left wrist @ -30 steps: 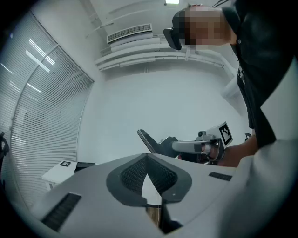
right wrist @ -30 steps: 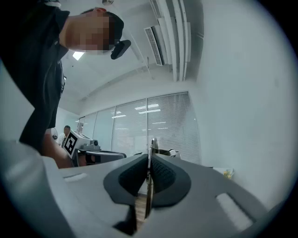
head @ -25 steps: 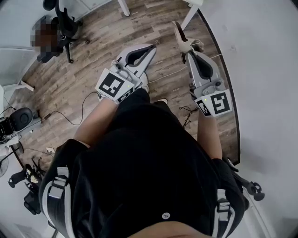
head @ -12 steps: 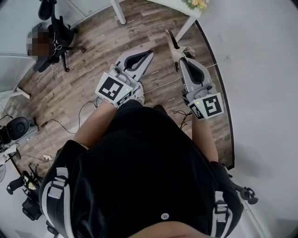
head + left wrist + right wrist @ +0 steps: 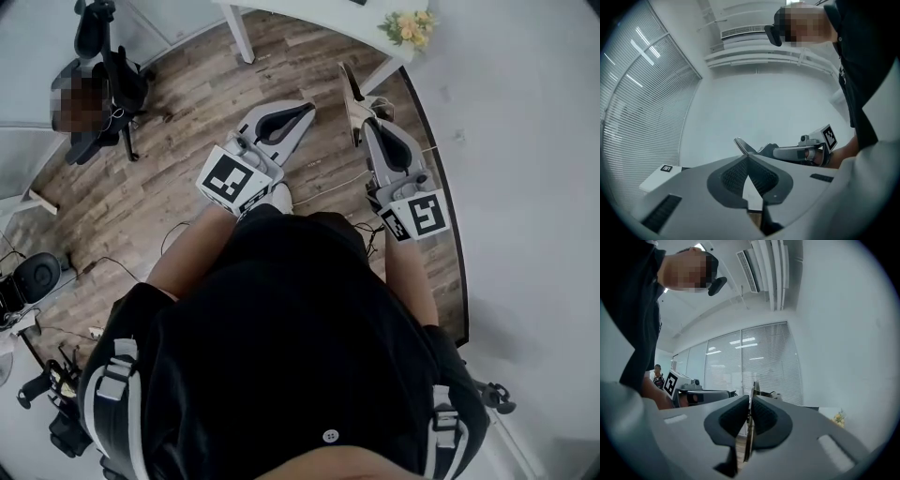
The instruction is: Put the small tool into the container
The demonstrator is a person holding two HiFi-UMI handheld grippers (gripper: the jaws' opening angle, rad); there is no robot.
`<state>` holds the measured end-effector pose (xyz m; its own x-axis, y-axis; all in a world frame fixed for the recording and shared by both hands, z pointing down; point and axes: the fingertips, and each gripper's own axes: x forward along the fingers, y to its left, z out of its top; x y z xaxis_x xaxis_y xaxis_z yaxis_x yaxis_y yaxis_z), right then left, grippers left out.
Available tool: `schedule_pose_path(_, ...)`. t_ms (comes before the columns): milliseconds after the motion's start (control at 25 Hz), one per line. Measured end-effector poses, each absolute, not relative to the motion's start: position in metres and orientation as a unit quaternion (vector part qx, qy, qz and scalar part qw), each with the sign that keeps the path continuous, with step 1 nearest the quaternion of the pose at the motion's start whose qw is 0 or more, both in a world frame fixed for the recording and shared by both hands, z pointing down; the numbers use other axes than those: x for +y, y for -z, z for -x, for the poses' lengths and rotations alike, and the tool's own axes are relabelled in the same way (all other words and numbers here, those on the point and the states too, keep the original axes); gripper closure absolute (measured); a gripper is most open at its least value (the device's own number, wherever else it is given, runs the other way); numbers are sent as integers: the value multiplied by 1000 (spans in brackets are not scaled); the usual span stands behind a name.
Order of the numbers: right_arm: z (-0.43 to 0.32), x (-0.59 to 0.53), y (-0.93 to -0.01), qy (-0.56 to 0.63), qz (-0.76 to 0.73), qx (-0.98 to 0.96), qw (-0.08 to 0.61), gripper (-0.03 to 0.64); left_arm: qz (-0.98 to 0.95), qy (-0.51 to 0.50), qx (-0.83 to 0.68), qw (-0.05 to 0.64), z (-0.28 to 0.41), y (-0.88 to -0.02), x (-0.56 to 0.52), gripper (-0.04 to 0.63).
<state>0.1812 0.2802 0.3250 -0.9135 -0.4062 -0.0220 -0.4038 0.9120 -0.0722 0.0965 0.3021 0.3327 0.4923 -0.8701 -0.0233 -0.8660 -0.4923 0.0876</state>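
In the head view my right gripper (image 5: 371, 114) is held out over the wood floor, shut on a thin flat metal tool (image 5: 351, 86) that sticks out past its tips. The right gripper view shows the blade (image 5: 751, 405) edge-on, clamped between the dark pads. My left gripper (image 5: 306, 109) is level with it to the left, shut, with nothing between its jaws (image 5: 747, 158). From the left gripper view, the tool (image 5: 743, 146) and the right gripper's body (image 5: 799, 151) show ahead. No container is in view.
A white table (image 5: 309, 11) with a bunch of yellow flowers (image 5: 406, 26) stands ahead. A pale wall runs along the right. A black office chair (image 5: 105, 66) is at the far left, and cables (image 5: 141, 239) trail over the floor.
The view has moved forward: the white table and the flowers have come into sight at the top. Both grippers keep their pose, and the tool stays clamped in the right one.
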Motion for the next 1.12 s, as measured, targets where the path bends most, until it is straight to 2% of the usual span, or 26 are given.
schedule_pose_path(560, -143, 195, -334, 32, 205, 978, 11, 592, -857, 37, -512, 44, -48, -346, 217, 588)
schedule_pose_path(1120, -100, 9, -346, 36, 162, 986, -3, 592, -850, 25, -524, 41, -19, -344, 38, 588)
